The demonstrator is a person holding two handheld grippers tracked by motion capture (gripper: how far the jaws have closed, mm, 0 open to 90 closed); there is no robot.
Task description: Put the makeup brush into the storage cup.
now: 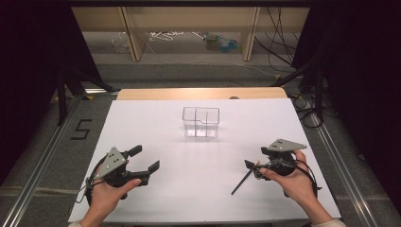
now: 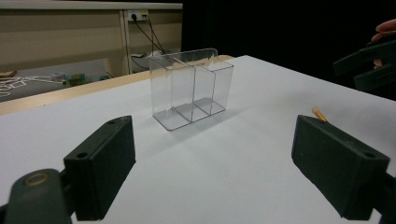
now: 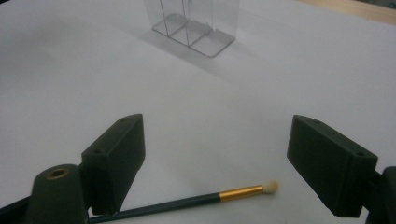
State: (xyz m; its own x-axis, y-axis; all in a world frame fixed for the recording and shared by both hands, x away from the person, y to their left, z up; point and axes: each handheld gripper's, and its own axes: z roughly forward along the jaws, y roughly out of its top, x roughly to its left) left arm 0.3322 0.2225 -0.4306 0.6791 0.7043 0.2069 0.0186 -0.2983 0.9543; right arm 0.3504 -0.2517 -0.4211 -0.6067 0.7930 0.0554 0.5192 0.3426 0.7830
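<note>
A clear organizer (image 1: pixel 201 122) with several compartments stands upright at the far middle of the white table (image 1: pixel 156 127). A thin brush (image 1: pixel 243 180) with a dark handle, gold ferrule and pale tip lies flat at the near right. My right gripper (image 1: pixel 257 157) hovers open over the brush's tip end. In the right gripper view the brush (image 3: pixel 187 200) lies on the table between the wide-apart jaws of the right gripper (image 3: pixel 217 135), untouched, with the organizer (image 3: pixel 194 28) beyond. My left gripper (image 1: pixel 145 159) is open and empty at the near left, facing the organizer (image 2: pixel 191 88).
A wooden strip (image 1: pixel 201 93) borders the table's far edge. Beyond it are shelf legs and loose cables (image 1: pixel 165 37) on the floor. Metal rails (image 1: pixel 340 165) run along both sides. In the left gripper view the right gripper (image 2: pixel 369 65) shows at the upper right.
</note>
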